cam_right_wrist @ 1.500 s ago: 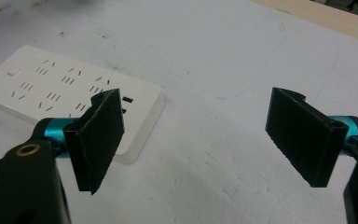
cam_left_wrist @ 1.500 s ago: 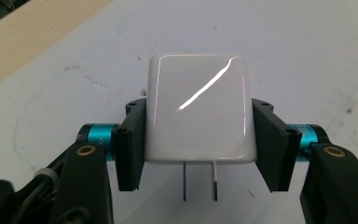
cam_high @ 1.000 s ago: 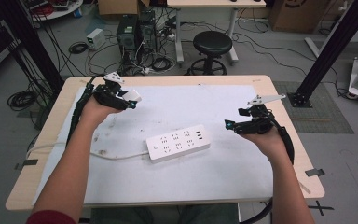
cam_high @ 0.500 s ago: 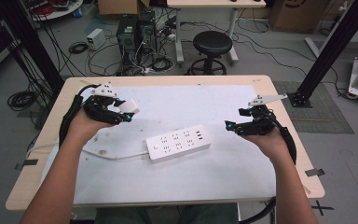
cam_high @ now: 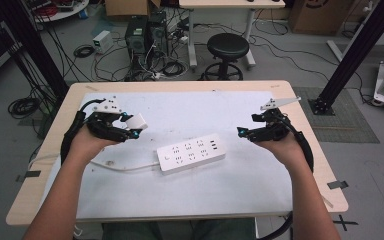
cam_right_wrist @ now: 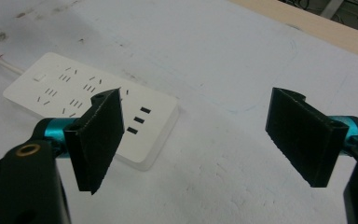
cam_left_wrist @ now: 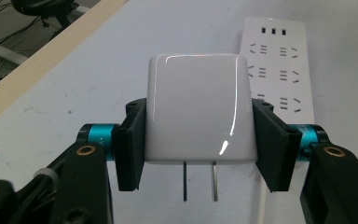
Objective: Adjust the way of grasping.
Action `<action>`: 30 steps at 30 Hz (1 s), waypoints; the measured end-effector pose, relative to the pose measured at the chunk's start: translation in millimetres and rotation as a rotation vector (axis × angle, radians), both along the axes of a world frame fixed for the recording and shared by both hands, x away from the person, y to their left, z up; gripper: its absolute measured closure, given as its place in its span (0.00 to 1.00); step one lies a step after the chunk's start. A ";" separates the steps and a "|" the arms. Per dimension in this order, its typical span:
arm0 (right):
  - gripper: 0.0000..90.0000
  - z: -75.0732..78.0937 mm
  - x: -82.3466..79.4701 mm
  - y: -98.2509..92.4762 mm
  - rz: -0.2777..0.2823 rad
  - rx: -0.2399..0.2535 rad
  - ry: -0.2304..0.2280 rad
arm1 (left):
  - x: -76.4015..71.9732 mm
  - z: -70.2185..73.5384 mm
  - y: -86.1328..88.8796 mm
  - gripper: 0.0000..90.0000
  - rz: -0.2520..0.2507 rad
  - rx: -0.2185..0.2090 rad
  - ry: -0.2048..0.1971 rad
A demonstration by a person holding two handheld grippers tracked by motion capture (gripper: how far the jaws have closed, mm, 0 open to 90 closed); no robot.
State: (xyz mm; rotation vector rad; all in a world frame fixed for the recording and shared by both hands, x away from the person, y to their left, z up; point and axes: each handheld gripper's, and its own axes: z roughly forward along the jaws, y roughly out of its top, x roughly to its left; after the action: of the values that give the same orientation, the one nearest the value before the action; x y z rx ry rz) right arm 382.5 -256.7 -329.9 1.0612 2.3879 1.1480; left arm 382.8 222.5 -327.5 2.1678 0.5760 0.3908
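Observation:
A white power strip (cam_high: 192, 152) lies in the middle of the white mat, its cord trailing left; it also shows as the power strip (cam_left_wrist: 275, 70) and the power strip (cam_right_wrist: 91, 112). My left gripper (cam_high: 135, 127) is shut on a white plug adapter (cam_high: 137, 121), held above the mat left of the strip. Up close, the plug adapter (cam_left_wrist: 198, 109) sits squarely between the two black pads, its two metal prongs pointing back toward the camera. My right gripper (cam_high: 243, 132) hovers just right of the strip, open, with nothing between its fingers (cam_right_wrist: 98, 140).
The white mat (cam_high: 230, 190) covers most of a wooden table (cam_high: 330, 185). A white cord (cam_high: 120, 166) runs from the strip toward the left edge. Behind the table stand a black stool (cam_high: 227, 47), computer cases and loose cables on the floor.
My left gripper has carried the plug adapter toward the near side and to the right, closer to the power strip. The right gripper has barely moved.

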 end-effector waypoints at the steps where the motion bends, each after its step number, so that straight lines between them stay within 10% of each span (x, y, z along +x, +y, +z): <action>1: 0.22 1.3 0.2 1.1 0.001 0.002 -0.001 | -0.6 -0.4 -2.4 0.47 -0.001 -0.005 -0.001; 18: 0.22 6.1 -5.3 38.9 0.107 0.007 0.053 | -4.6 -19.2 -34.6 0.47 -0.132 -0.020 -0.010; 19: 0.22 1.9 -4.9 48.2 0.132 0.003 0.083 | -7.6 -30.2 -47.0 0.47 -0.208 -0.045 0.008; 30: 0.22 -17.5 -3.8 77.5 0.200 0.049 0.172 | -15.6 -54.2 -72.2 0.47 -0.298 -0.055 0.008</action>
State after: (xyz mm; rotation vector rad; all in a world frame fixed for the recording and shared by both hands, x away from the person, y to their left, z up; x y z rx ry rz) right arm 378.7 -179.3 -347.4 0.9906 2.6638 1.2309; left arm 367.2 150.3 -381.7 2.1609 0.2573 0.2021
